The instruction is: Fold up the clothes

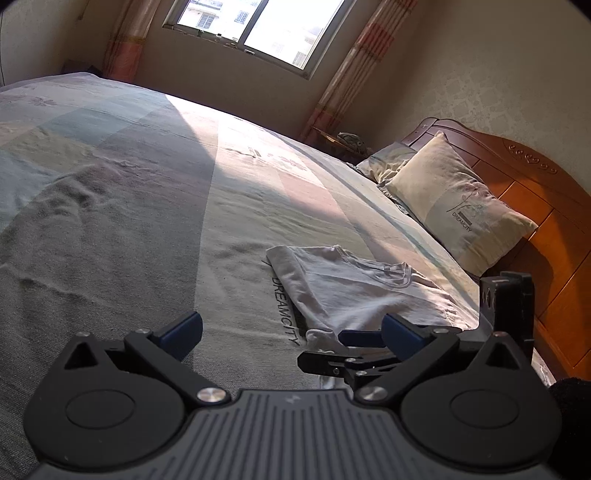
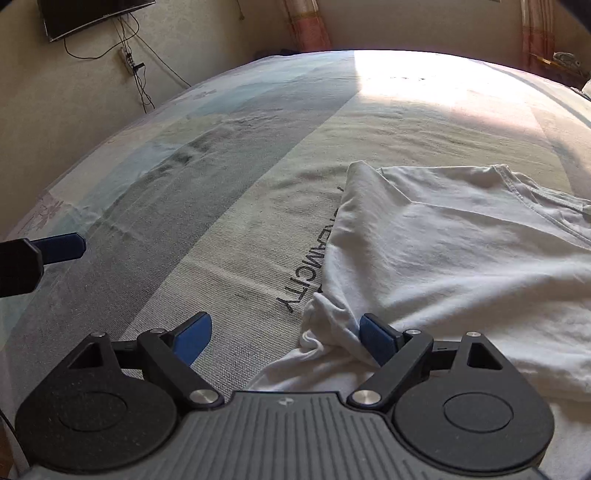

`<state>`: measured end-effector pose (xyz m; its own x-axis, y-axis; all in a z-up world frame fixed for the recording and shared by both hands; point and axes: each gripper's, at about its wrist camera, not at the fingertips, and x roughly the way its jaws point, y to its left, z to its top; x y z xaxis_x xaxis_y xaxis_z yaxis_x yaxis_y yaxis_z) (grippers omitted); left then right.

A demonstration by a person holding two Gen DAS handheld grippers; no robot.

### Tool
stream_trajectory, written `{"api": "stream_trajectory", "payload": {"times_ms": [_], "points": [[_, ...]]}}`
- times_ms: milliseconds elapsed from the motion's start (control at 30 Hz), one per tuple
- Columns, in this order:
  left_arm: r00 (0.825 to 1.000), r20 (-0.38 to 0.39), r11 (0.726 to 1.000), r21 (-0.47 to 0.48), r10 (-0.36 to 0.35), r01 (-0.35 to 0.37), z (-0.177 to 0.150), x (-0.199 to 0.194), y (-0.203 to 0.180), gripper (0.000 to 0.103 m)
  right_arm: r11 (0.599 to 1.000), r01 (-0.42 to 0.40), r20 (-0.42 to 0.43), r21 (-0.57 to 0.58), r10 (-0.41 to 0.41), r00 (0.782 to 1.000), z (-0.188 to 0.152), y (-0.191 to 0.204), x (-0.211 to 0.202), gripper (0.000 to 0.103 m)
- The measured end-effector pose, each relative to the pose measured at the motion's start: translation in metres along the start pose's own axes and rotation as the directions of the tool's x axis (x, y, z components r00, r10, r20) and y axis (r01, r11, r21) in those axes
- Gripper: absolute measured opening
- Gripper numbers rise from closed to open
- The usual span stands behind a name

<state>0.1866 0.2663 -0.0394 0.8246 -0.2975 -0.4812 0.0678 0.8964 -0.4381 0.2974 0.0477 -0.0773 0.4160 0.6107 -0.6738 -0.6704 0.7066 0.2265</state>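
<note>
Your shirt (image 2: 454,254) lies on the bed (image 2: 229,206), partly folded, its collar end toward the pillow (image 1: 458,206) and its bunched corner (image 2: 325,332) nearest you. Its long axis runs from that corner toward the pillow. Your right claw (image 2: 284,336) is spread wide, holding nothing, with the corner between its fingers. Your left claw (image 1: 291,330), also spread and empty, sits farther from the pillow, beside the shirt over bare bed, so the right is nearer.

Bedroom interior. A bed (image 1: 129,177) with a pastel patchwork cover fills the view; a sunlit band crosses it. Window (image 1: 258,26) at 12 o'clock, flanked by striped curtains (image 1: 354,70). Wooden headboard (image 1: 524,192) and pillows (image 1: 458,206) at 3 o'clock. Pale patterned walls.
</note>
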Motion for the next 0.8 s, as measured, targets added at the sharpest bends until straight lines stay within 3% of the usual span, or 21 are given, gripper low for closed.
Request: {"api": "stream_trajectory", "payload": {"times_ms": [100, 267, 333, 433, 500, 600, 767, 800], "points": [[1.0, -0.019, 1.0, -0.009, -0.008, 0.008, 0.006, 0.012, -0.003, 0.102, 0.998, -0.053, 0.061, 0.024, 0.052, 0.997, -0.004, -0.011, -0.038, 0.087], [0.988, -0.091, 0.992, -0.016, -0.128, 0.127, 0.025, 0.063, -0.021, 0.102, 0.997, 0.035, 0.119, 0.071, -0.043, 0.992, -0.031, -0.045, -0.112, 0.087], [0.978, -0.12, 0.981, -0.118, -0.169, 0.155, 0.031, 0.098, -0.013, 0.102, 0.992, 0.077, 0.144, 0.097, -0.09, 0.986, -0.05, -0.06, -0.141, 0.087], [0.972, -0.169, 0.958, -0.263, -0.163, 0.115, 0.034, 0.151, 0.012, 0.101, 0.978, 0.127, 0.174, 0.165, -0.155, 0.973, -0.078, -0.081, -0.172, 0.087], [0.971, -0.181, 0.942, -0.325, -0.153, 0.088, 0.033, 0.176, 0.028, 0.1, 0.965, 0.127, 0.188, 0.228, -0.172, 0.967, -0.094, -0.095, -0.186, 0.087], [0.968, -0.158, 0.926, -0.353, -0.196, 0.13, 0.042, 0.187, 0.031, 0.101, 0.938, 0.123, 0.211, 0.324, -0.198, 0.957, -0.118, -0.119, -0.201, 0.087], [0.959, -0.198, 0.938, -0.319, -0.203, 0.133, 0.049, 0.209, 0.025, 0.102, 0.912, 0.093, 0.221, 0.399, -0.194, 0.956, -0.135, -0.145, -0.199, 0.087], [0.957, -0.193, 0.931, -0.338, -0.215, 0.141, 0.05, 0.212, 0.027, 0.102, 0.909, 0.089, 0.224, 0.407, -0.193, 0.955, -0.136, -0.147, -0.197, 0.087]]}}
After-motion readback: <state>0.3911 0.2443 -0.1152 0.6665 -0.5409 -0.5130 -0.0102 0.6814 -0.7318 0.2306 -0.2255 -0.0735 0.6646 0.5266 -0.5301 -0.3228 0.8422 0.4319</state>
